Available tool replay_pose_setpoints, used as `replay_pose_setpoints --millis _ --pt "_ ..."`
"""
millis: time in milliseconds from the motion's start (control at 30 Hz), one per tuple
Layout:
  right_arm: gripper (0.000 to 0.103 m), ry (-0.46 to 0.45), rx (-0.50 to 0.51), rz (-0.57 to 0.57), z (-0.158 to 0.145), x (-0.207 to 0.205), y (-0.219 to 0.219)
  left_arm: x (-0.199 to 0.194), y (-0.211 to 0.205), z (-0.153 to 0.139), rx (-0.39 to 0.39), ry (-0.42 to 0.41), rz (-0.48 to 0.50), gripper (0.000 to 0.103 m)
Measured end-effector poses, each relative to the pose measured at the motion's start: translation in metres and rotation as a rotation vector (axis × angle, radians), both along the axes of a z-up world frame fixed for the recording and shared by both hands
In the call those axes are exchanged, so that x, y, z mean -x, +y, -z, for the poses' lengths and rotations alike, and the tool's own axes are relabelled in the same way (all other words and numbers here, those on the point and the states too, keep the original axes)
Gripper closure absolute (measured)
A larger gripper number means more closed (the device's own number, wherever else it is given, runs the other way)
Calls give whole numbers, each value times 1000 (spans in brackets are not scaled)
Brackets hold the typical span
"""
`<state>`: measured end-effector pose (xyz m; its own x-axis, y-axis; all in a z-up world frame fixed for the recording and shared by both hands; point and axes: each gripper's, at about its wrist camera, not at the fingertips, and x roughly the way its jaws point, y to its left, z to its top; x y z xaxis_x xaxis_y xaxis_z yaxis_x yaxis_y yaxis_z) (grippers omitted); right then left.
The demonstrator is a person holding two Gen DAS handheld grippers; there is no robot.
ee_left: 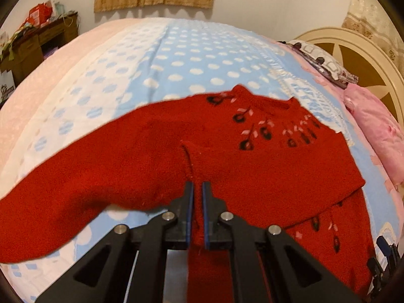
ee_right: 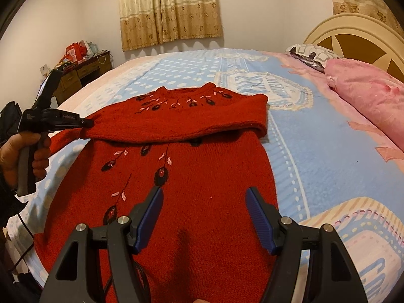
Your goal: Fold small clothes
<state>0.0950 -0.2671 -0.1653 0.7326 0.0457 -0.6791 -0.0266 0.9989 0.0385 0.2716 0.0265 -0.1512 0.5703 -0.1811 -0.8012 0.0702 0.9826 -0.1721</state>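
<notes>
The red knitted sweater with dark embroidered flowers (ee_right: 176,176) lies on the blue polka-dot bedspread (ee_right: 315,151), one sleeve folded across the chest. The left gripper (ee_left: 197,189), jaws narrowed, pinches a ridge of the sweater's fabric. The right gripper (ee_right: 204,202), jaws wide, hovers above the sweater's body, holding nothing.

White walls, tan curtain (ee_right: 171,10), cream headboard (ee_right: 353,35), perhaps a cluttered wooden desk (ee_right: 83,70).

Bed (ee_right: 315,131) w/ blue dotted blanket; red sweater (ee_right: 192,202), pink pillow (ee_right: 366,101) on it.
</notes>
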Motion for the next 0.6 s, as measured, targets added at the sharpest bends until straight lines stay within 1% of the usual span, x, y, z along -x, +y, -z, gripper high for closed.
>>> replay_pose_setpoints --millis 200,300,400,500,533,600 --pt "35 21 5 7 6 -2 -2 3 6 9 19 11 -21 96" --pt "35 40 8 4 6 -2 -1 2 4 13 -6 11 -24 95" --pt "35 34 20 -23 -7 -4 -1 5 2 16 -36 -2 -19 95" --pt "34 60 -6 -57 -24 -23 -5 8 2 13 -47 -26 -14 95" --pt "34 56 15 -64 -29 -31 -4 9 1 13 -55 -28 -12 93" --pt "34 44 91 -73 -36 -53 1 8 1 14 -63 -30 -13 92"
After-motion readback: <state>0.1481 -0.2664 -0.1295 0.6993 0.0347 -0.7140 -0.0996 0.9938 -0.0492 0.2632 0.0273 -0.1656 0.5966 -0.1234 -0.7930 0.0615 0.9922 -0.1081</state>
